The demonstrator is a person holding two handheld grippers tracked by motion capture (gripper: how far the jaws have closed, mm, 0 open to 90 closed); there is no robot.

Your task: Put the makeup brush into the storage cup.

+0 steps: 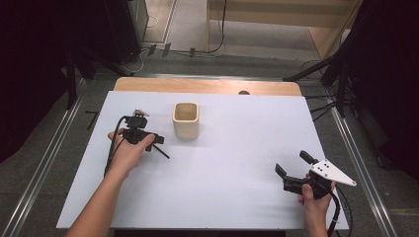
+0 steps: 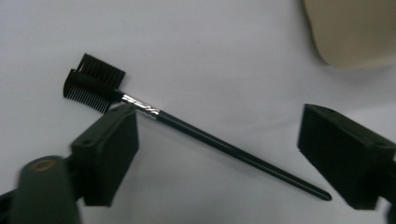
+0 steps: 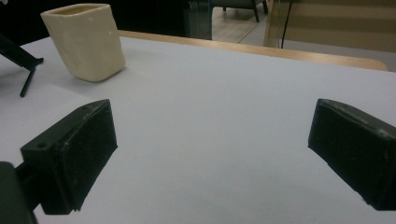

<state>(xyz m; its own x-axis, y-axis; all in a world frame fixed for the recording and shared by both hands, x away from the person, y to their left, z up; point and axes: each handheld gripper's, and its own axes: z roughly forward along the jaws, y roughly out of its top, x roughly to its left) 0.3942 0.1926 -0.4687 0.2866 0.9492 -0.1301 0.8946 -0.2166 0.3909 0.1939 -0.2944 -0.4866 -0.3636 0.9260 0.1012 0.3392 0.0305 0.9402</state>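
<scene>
Right gripper [image 1: 292, 166] waits wide open near tabletop [image 1: 237, 148] edge; left gripper [image 2: 219, 154], jaws wide, straddles brow comb-brush [image 2: 187, 128] lying beside cream cup [image 1: 186, 120]. Best: center handle before closing.

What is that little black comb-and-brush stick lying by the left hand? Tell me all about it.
The brow comb-brush is slim and black: comb teeth and short bristles at one end, a silvery ferrule, then a long tapering handle. It lies flat on the white table, near the cream cup but apart from it, between the open left gripper jaws.
</scene>
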